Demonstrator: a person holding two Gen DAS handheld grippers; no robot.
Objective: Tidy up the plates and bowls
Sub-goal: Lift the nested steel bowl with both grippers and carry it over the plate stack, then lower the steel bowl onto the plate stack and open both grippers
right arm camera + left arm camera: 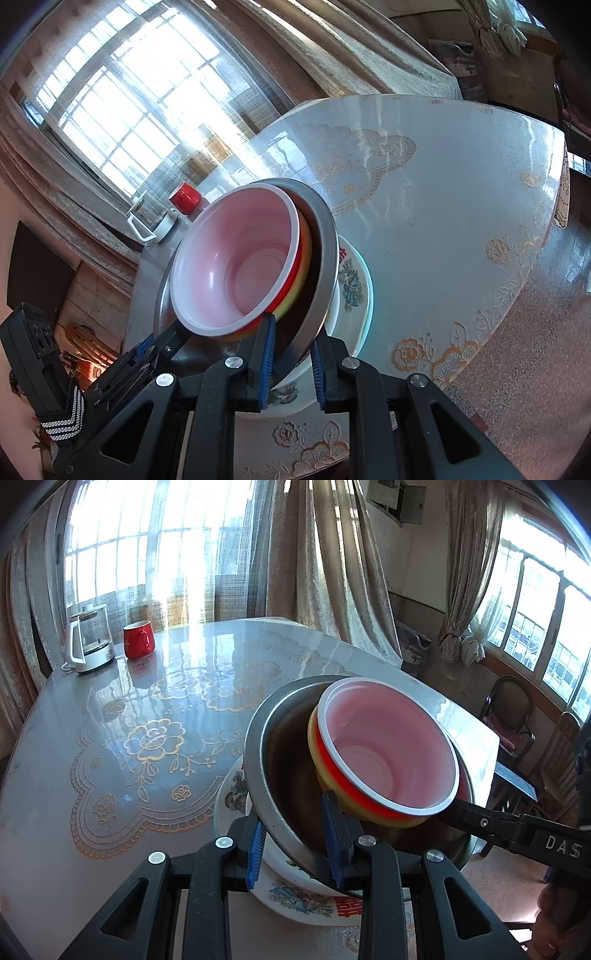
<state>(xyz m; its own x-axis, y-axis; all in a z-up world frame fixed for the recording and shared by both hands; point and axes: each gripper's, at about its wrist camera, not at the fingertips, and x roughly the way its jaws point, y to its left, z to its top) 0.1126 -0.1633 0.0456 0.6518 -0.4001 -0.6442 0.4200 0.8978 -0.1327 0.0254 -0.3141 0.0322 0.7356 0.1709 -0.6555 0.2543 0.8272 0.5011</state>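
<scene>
While both grippers clamp its rim, the steel bowl (pixel 280 775) sits tilted at the near edge of the table (pixel 147 709), partly over a floral plate (pixel 295 897) that lies flat just inside that edge. Nested in the steel bowl is a stack of plastic bowls (pixel 388 753), the top one white inside with a red band, a yellow one under it. The left gripper (pixel 295 853) pinches the steel rim between its blue pads, one finger inside the bowl and one outside; the right gripper (pixel 291 365) pinches the same rim further round, close to the table's near right corner. Both point downward at a slant across the table.

Most of the tabletop lies open: a glossy cover with gold flower and lace patterns runs bare from the bowls to the far edge. Only the far left corner is taken, by a glass kettle (pixel 90 642) and a red mug (pixel 138 638) standing just beside each other. Curtained windows (pixel 147 546) stand behind that far edge, and chairs (pixel 513 712) stand off the right side, on a reddish floor.
</scene>
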